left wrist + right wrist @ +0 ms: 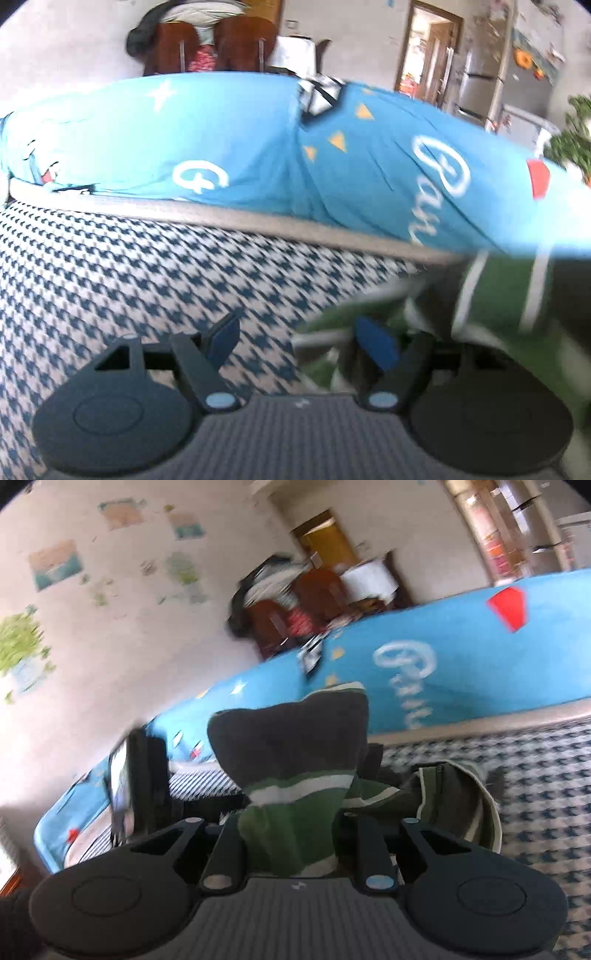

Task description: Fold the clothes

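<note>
Houndstooth cover (110,266), blue printed bedding (229,133), brown chairs (214,44)

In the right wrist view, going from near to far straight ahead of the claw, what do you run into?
Right claw clamped on the green striped garment → blue printed cushion → brown chairs → doorway in the far wall.

Both the left gripper (299,341) and the right gripper (291,834) are black, each with a ribbed grey housing, two round black discs, angled black finger arms on pale blue pivot caps, and blue pads (223,334) visible on the left.
</note>
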